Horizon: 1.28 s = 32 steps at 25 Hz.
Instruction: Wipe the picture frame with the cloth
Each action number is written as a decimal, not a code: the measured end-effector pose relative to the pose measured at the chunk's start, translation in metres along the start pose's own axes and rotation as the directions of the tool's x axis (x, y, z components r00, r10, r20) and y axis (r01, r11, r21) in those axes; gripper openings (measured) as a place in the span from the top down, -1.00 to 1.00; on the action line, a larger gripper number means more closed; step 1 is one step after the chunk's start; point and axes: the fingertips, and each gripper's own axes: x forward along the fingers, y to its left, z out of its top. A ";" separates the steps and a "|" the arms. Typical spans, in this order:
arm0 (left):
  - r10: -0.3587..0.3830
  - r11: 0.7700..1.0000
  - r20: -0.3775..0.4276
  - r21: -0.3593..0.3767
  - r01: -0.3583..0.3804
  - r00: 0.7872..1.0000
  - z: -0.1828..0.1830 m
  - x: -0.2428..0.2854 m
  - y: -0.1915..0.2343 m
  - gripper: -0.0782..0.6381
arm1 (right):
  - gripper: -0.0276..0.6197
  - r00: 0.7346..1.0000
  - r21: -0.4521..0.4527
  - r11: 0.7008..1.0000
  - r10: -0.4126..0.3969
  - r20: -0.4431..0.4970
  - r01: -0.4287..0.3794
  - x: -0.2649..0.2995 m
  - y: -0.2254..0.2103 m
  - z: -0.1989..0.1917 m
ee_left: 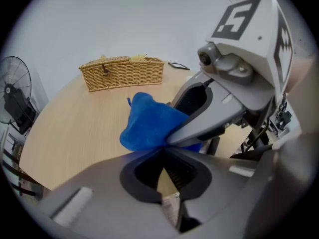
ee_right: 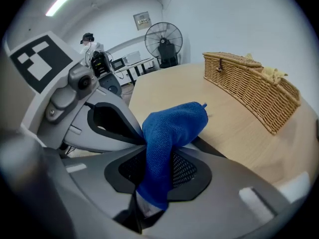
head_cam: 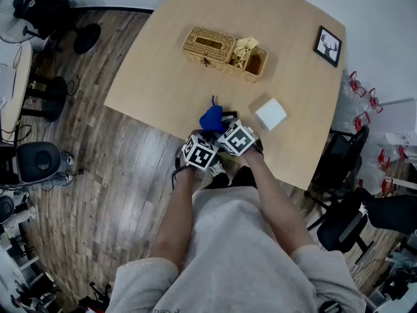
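Marker-cubed left gripper (ee_left: pixel 162 148) and right gripper (ee_right: pixel 151 148) meet nose to nose at the wood table's (head_cam: pixel 156 77) edge, well short of the woven wicker basket (head_cam: pixel 225 52), both clenched on the fuzzy blue cloth (ee_right: pixel 172 126), while the black frame (head_cam: pixel 328 45), its deer print plain only from the head view, sits far right of the basket.

Wooden table (head_cam: pixel 163 77): basket (head_cam: pixel 208 45), picture frame (head_cam: pixel 328 45), perhaps a white box (head_cam: pixel 270 114).
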 end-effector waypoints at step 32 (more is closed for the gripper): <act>-0.001 0.999 0.021 -0.044 0.002 1.000 0.000 -0.003 0.001 0.63 | 0.60 0.999 0.064 0.997 -0.035 -0.008 0.035 -0.022 -0.002 -0.033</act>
